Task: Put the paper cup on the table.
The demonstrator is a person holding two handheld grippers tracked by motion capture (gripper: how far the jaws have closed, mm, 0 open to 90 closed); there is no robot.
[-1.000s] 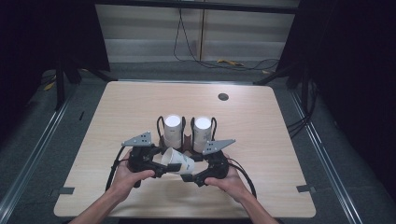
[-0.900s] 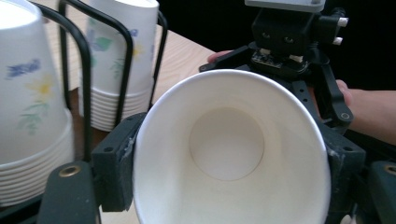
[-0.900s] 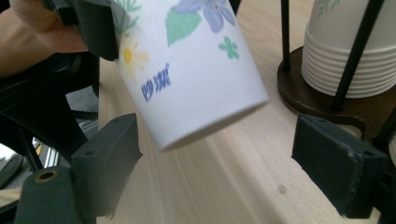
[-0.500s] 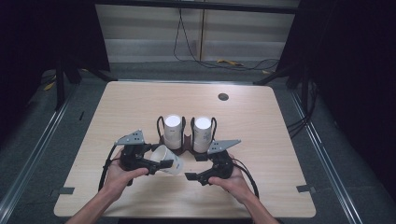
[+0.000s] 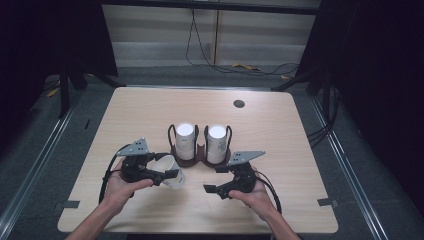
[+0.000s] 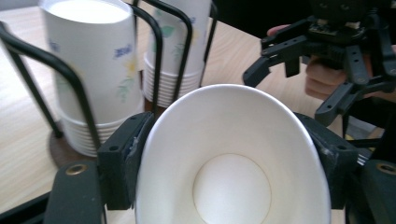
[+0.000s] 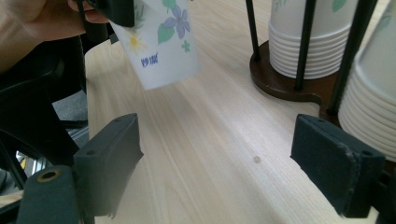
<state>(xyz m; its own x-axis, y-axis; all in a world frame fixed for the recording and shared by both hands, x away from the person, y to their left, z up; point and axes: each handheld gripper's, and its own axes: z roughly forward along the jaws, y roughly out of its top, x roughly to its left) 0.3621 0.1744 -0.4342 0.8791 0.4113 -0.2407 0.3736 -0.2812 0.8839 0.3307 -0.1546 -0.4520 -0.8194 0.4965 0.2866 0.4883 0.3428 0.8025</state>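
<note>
a white paper cup with a blue and green flower print (image 5: 169, 171) is clamped at its rim between the left gripper's (image 5: 161, 175) jaws, lifted off the table and tipped on its side, its empty white inside facing that gripper's camera, just beside the cup stacks

Black left gripper (image 5: 167, 175) and right gripper (image 5: 212, 186), grey three-cornered plates, trailing black cables.

Paper cup (image 6: 233, 163) smooth, probably matt; table (image 5: 280, 130) pale wood-grain; jaws matt black.
</note>
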